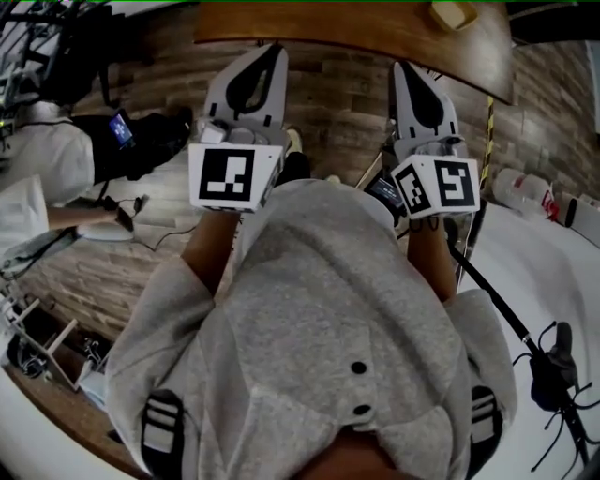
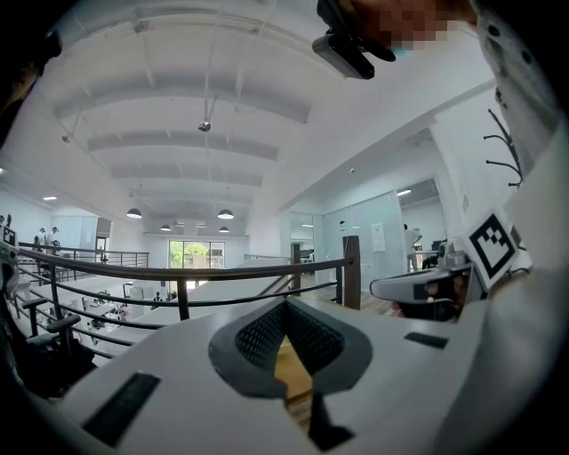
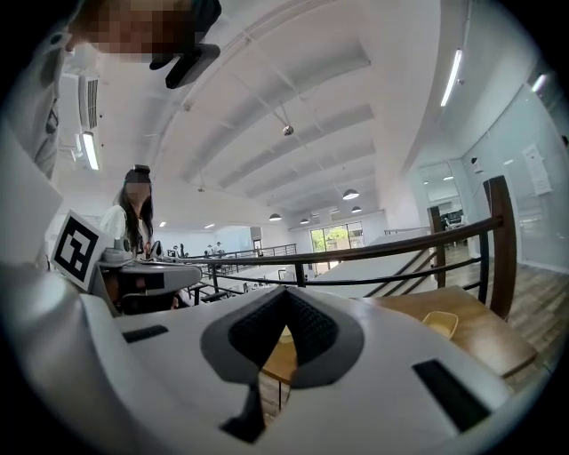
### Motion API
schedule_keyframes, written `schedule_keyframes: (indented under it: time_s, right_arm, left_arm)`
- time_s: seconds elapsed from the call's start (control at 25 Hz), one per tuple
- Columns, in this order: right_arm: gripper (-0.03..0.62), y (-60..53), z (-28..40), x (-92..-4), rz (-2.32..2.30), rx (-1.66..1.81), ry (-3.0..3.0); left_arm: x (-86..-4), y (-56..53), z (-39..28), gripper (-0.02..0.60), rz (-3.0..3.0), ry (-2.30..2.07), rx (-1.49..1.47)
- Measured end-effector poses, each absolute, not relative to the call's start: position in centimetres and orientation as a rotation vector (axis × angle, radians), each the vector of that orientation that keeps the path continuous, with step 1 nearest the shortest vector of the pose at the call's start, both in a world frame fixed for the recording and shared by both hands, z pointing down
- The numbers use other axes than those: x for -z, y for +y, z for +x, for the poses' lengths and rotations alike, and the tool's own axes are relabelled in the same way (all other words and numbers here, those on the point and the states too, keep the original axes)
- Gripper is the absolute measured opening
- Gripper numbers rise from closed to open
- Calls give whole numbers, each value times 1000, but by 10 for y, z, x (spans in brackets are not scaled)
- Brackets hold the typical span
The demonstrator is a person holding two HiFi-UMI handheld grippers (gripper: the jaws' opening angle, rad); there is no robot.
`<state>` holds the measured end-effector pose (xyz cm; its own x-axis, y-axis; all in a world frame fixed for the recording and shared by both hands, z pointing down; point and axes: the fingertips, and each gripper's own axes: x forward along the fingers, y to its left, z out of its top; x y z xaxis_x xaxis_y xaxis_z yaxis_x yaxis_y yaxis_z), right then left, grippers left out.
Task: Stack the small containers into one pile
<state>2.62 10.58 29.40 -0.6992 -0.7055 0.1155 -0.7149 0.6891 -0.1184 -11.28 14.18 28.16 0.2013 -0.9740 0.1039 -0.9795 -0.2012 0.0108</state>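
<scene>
A small yellow container [image 1: 454,13] sits on the wooden table [image 1: 356,28] at the top edge of the head view. In the right gripper view the same container [image 3: 442,323] lies to the right of the jaws, some way ahead. My left gripper [image 1: 272,49] and right gripper [image 1: 403,67] are held side by side in front of a grey hooded top, pointing at the table's near edge. Both are shut with nothing between the pads. The left gripper view shows its shut jaws [image 2: 286,302], a strip of table behind them, and no container.
A dark railing [image 3: 391,251] runs behind the table. A seated person in white [image 1: 47,159] is at the left with cables on the floor. A black stand [image 1: 553,375] and a bottle [image 1: 525,190] lie to the right, on wood plank flooring [image 1: 347,103].
</scene>
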Motion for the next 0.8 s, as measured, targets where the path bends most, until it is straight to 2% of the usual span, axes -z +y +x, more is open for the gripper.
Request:
schedule_keyframes:
  time_s: [0.8]
  right_arm:
    - [14,57,-49,-285,1229,-190,-2785]
  left_arm:
    - [-279,94,-185,12,2403,-1875,-56]
